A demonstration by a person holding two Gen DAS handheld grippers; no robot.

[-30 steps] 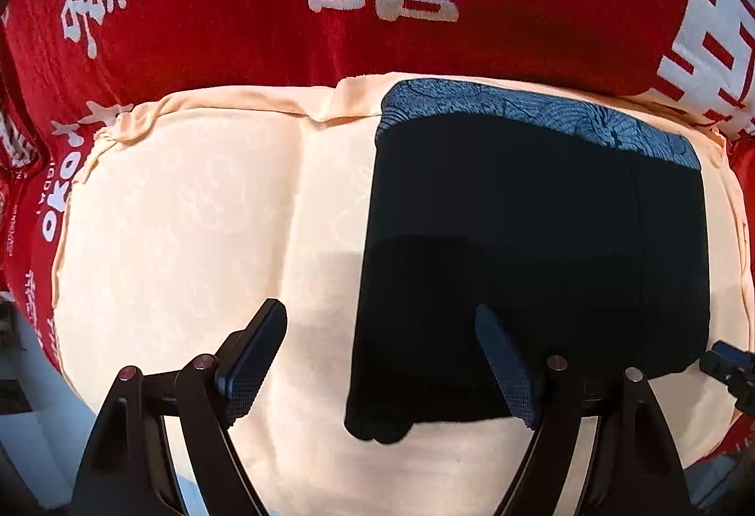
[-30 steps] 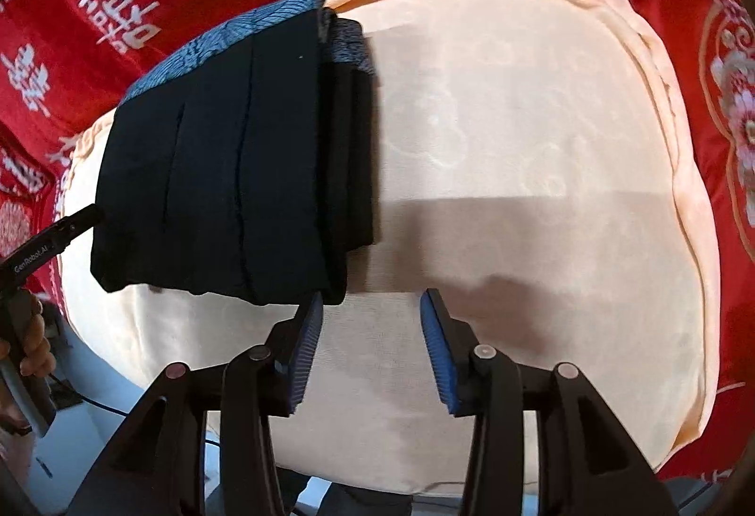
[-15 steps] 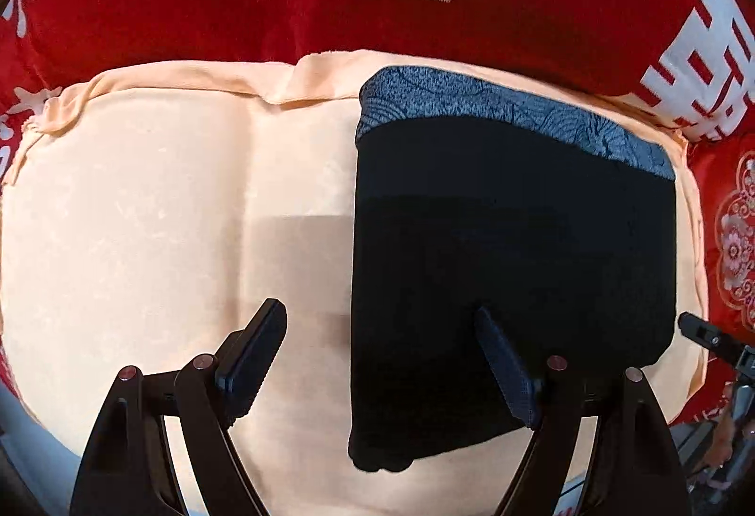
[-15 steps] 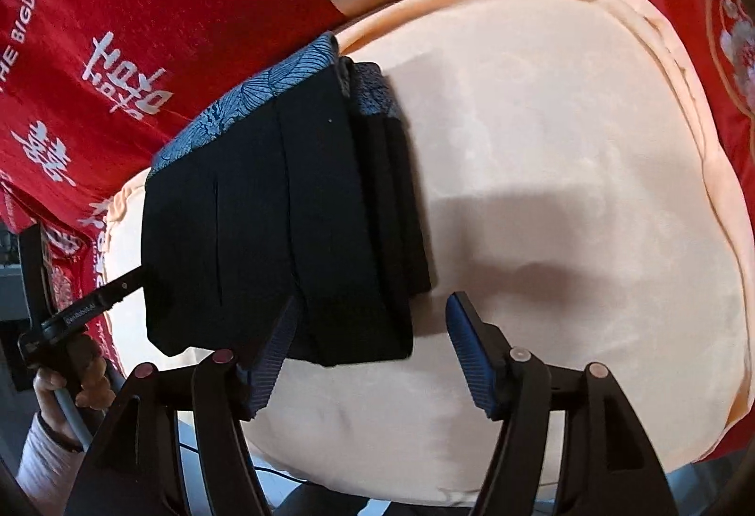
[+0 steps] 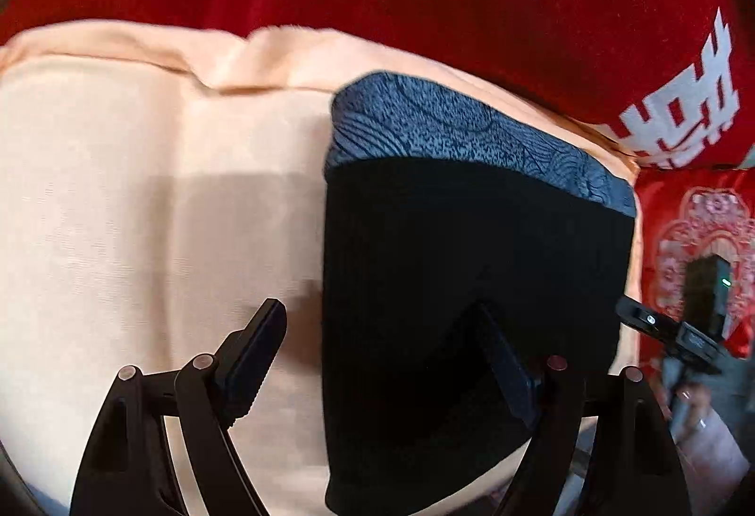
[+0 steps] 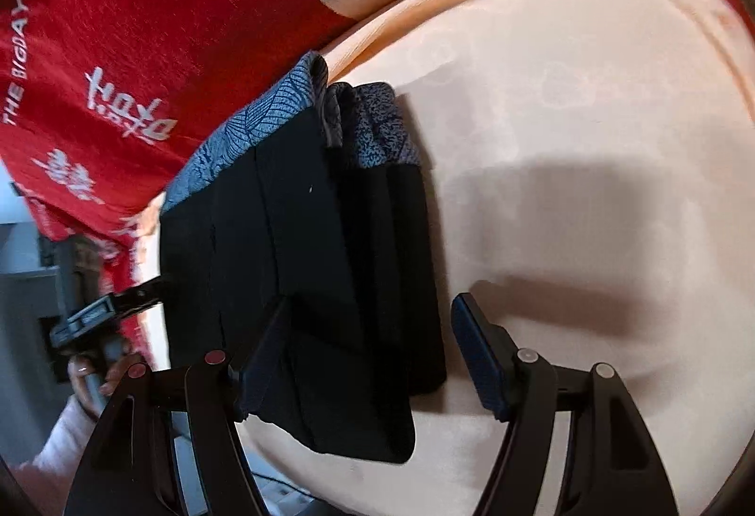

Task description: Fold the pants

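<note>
The folded black pants (image 5: 472,261), with a blue-grey patterned waistband at the far end, lie on a peach cushion (image 5: 141,195). My left gripper (image 5: 377,351) is open and straddles their left edge, one finger over the cushion and the other over the black cloth. In the right wrist view the pants (image 6: 302,242) show stacked layers along their right side. My right gripper (image 6: 373,341) is open and straddles that near right corner, with its left finger over the cloth. Neither gripper pinches the fabric.
A red blanket (image 5: 424,44) with white characters surrounds the cushion. The right gripper's tip (image 5: 660,327) shows at the pants' right edge in the left wrist view. A hand (image 6: 94,374) holding the left gripper (image 6: 108,308) shows in the right wrist view. Bare cushion (image 6: 590,138) lies to the right.
Both grippers have come down closer to the pants. The right gripper's jaws have widened and shifted left, so they now span the pants' near right corner.
</note>
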